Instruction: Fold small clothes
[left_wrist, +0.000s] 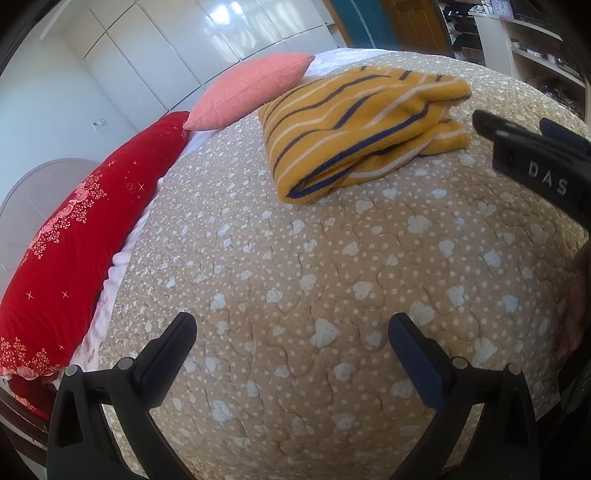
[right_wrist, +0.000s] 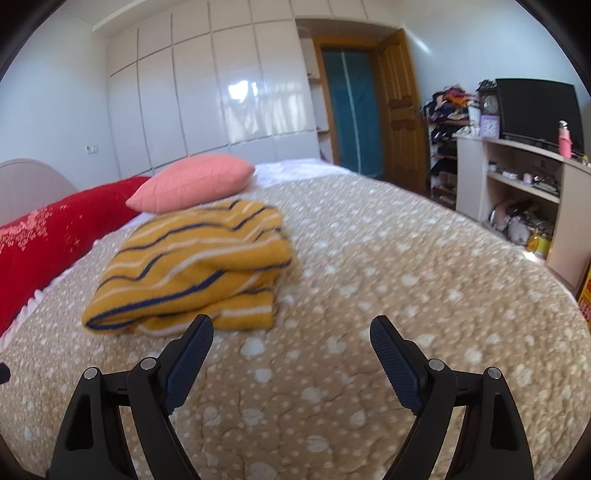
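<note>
While both tools are held above the bedspread (left_wrist: 295, 258), nothing is gripped by either. The left gripper (left_wrist: 291, 332) is seen with its jaws spread wide apart, and the right gripper (right_wrist: 291, 332) is likewise held open. A folded yellow striped garment (right_wrist: 192, 266) is laid on the tan quilted cover, near a pink pillow (right_wrist: 192, 182) and a red pillow (left_wrist: 66, 236). The garment is touched by neither tool. In the left view, the right gripper is caught at the right edge, just beside the garment.
</note>
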